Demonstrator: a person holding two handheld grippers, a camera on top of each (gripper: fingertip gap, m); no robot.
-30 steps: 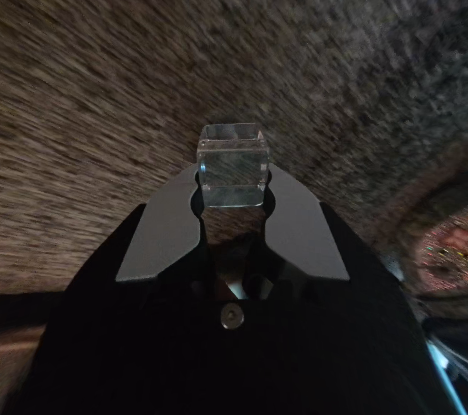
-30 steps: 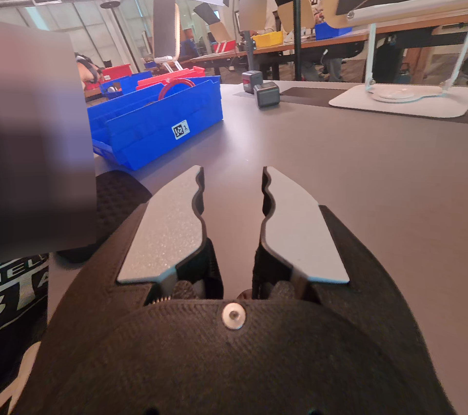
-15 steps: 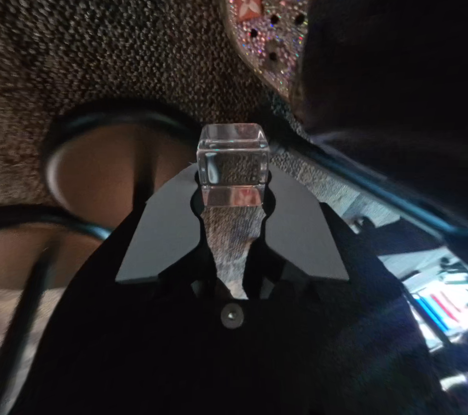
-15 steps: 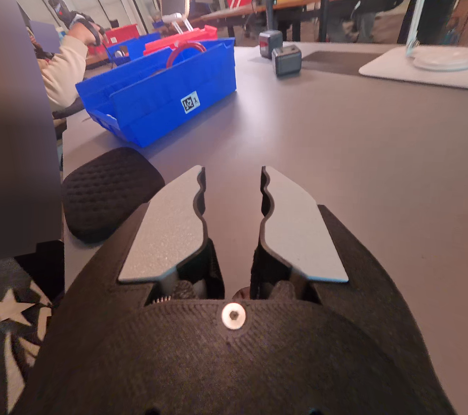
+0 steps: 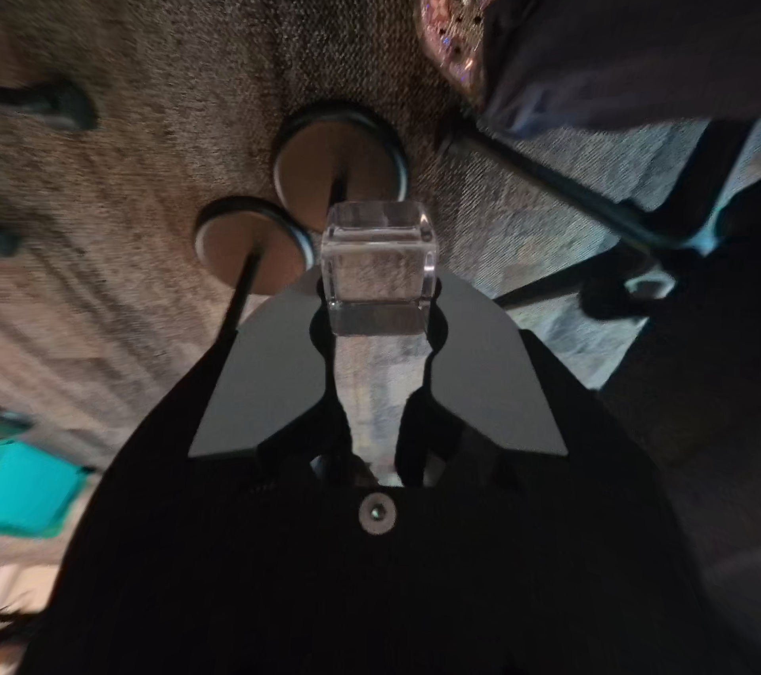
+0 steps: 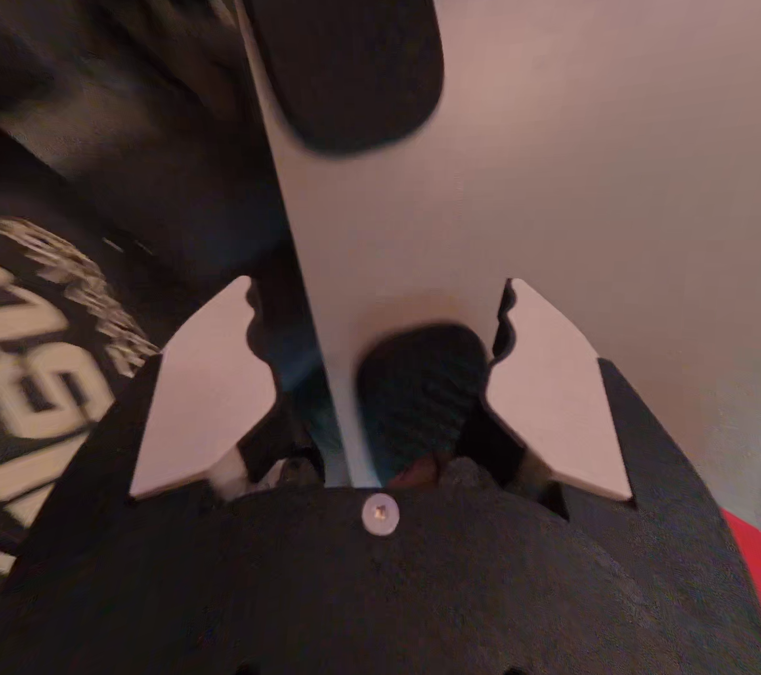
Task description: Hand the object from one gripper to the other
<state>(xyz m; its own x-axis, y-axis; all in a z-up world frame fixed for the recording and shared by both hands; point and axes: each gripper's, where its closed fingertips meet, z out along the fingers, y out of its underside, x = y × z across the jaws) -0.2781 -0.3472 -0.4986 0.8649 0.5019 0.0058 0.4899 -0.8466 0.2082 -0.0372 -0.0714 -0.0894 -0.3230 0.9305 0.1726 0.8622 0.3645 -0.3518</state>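
The cube (image 5: 378, 259) is a clear block with smooth faces and rounded edges, pinched at its near end between the tips of the left gripper (image 5: 378, 309), whose fingers (image 5: 271, 371) press on its two side faces; most of the block juts out past the tips, over a speckled carpet (image 5: 164, 37). It looks stiff and solid, probably acrylic or glass, so it should not give under a squeeze, but the polished faces are likely slippery and a drop could chip it. The free far half is the sensible place to take hold, flat on two opposite faces and clear of the corners, with the holding fingers not letting go until the other pair has closed. The right gripper (image 6: 381, 301) is empty, its fingers (image 6: 206, 387) spread wide, pointing down along the pale bench (image 6: 576, 119) edge with a dark padded armrest (image 6: 341, 37) ahead; the cube does not show in its view, so the two look well apart, though I cannot tell how far. Beyond the cube on the carpet lie two round dark-rimmed discs (image 5: 341, 160) and a glittery perforated shoe (image 5: 457, 16) beside dark clothing (image 5: 617, 16).
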